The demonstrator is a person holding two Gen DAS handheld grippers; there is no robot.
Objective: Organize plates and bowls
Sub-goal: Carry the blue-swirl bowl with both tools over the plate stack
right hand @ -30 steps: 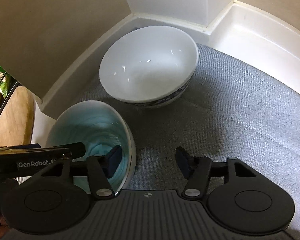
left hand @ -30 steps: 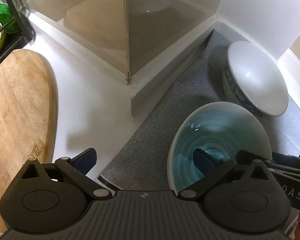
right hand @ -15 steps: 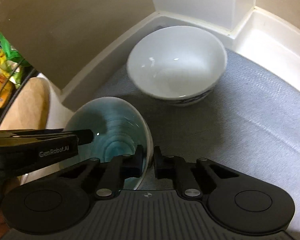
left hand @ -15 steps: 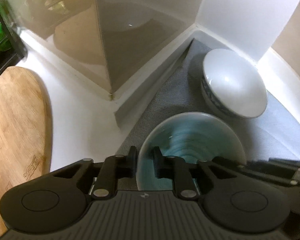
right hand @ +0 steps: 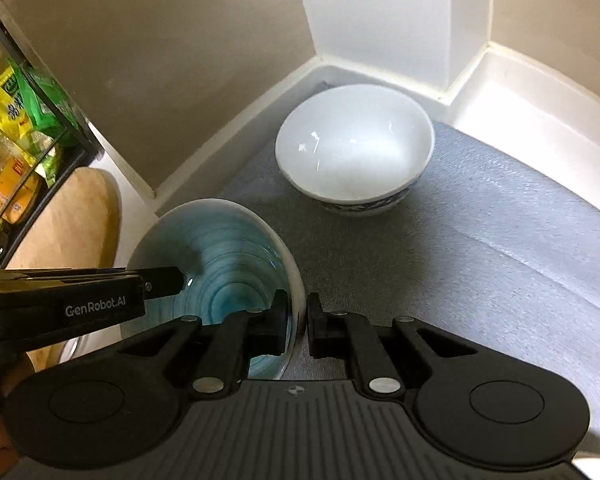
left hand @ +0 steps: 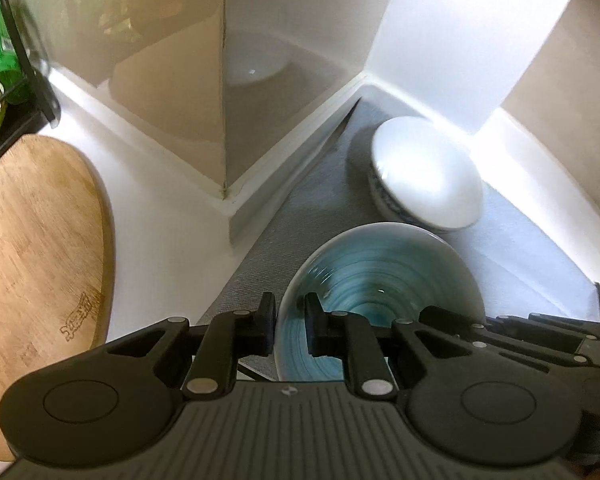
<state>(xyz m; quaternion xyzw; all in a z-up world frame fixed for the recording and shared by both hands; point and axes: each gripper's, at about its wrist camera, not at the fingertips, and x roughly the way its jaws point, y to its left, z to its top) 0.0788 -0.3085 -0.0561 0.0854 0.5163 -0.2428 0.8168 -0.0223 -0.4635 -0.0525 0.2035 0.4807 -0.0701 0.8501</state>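
Observation:
A teal-glazed bowl [left hand: 380, 280] with a pale rim is held by both grippers above the grey mat [left hand: 300, 208]. My left gripper [left hand: 290, 328] is shut on its left rim. My right gripper [right hand: 298, 326] is shut on the right rim of the same bowl [right hand: 220, 256], and the left gripper's finger [right hand: 156, 280] reaches in from the left. A white bowl with a blue patterned band [left hand: 424, 176] stands upright on the mat near the back corner; it also shows in the right wrist view [right hand: 356, 148].
A round wooden board [left hand: 32, 240] lies on the white counter to the left. A beige wall corner [left hand: 224, 120] juts out beside the mat. A black rack with green and yellow packets [right hand: 16, 120] stands far left. White raised ledges [right hand: 540, 92] border the mat.
Both grippers closed on the teal bowl's rim, left and right. The bowl has been lifted and both views have pulled back and up from the white bowl.

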